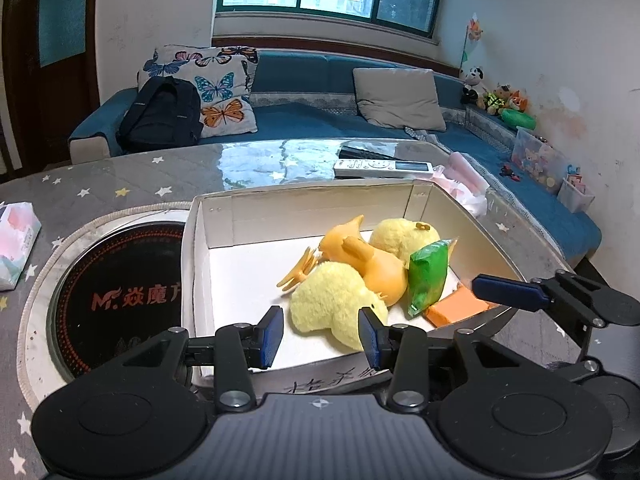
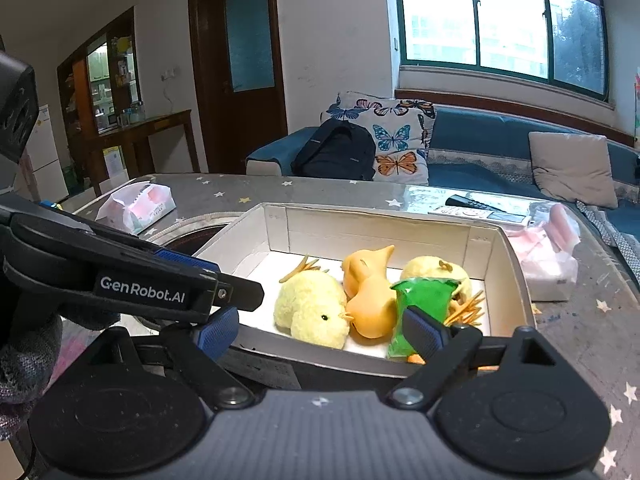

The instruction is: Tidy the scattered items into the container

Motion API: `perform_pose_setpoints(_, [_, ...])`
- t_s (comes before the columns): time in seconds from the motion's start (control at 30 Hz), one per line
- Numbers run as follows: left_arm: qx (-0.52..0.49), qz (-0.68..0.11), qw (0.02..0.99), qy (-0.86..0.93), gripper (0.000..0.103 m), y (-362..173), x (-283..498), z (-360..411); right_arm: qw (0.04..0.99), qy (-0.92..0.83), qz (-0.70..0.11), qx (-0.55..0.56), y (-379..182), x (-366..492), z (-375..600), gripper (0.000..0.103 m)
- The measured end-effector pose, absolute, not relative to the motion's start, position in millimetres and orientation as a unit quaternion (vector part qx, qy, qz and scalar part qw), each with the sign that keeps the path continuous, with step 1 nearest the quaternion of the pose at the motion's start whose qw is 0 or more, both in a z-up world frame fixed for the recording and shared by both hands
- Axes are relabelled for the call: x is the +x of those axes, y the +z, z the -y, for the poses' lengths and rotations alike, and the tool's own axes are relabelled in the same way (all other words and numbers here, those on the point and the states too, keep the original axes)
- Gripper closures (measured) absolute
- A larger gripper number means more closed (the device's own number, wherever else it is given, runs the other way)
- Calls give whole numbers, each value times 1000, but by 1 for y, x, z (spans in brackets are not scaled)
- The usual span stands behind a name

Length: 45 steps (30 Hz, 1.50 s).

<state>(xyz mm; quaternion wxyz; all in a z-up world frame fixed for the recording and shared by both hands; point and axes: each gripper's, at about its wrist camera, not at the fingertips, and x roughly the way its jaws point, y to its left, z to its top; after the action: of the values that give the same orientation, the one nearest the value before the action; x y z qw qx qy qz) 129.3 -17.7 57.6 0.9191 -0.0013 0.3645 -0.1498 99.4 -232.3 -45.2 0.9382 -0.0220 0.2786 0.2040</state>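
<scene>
A white cardboard box (image 1: 200, 264) (image 2: 500, 264) stands on the table. Inside lie two yellow plush chicks (image 1: 332, 304) (image 2: 308, 312), an orange rubber duck (image 1: 372, 260) (image 2: 368, 296), a green packet (image 1: 428, 276) (image 2: 424, 300) and an orange block (image 1: 456, 304). My left gripper (image 1: 324, 336) is open and empty, hovering over the box's near edge just before the near chick. My right gripper (image 2: 320, 332) is open and empty at the box's near wall; its fingers (image 1: 508, 292) show at the right of the left wrist view.
An induction cooktop (image 1: 116, 300) sits left of the box. A tissue pack (image 1: 16, 240) (image 2: 136, 204) lies at the far left. A white remote (image 1: 384, 168) and pink tissue packs (image 2: 548, 248) lie behind and right of the box. A blue sofa (image 1: 320, 112) stands beyond the table.
</scene>
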Motion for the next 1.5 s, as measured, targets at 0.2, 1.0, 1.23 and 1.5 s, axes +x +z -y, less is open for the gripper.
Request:
perform_pose_setpoints(0.2, [7, -362, 921, -144, 59, 57, 120, 17, 940, 199, -276, -16, -47, 90, 234, 8])
perform_pose_setpoints(1.0, [17, -351, 927, -133, 60, 53, 81, 15, 943, 178, -281, -12, -56, 59, 239, 0])
perform_pose_setpoints(1.23, [15, -361, 924, -128, 60, 43, 73, 10, 942, 166, -292, -14, -61, 54, 236, 0])
perform_pose_setpoints(1.5, [13, -367, 922, -123, 60, 34, 66, 6, 942, 152, -299, -23, -70, 49, 233, 0])
